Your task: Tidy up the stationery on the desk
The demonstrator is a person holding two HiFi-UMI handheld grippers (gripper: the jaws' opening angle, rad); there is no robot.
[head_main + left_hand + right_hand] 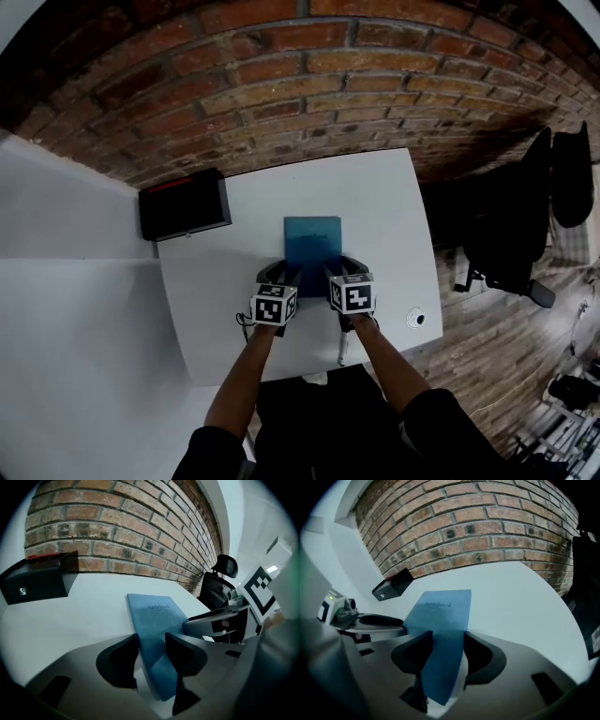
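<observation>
As L tongs [281, 270] & R tongs [339, 266] clamp notebook [312, 236] — two-handed grip.
Near edge pinched both sides, prob. to lift it level off bench [375, 197].

left gripper [279, 273]: centre frame, jaws clamped on notebook [312, 238] near edge | right gripper [345, 271]: just beside left, jaws likewise on notebook | forearms [246, 375]: rising from bottom edge, converging toward centre
</observation>
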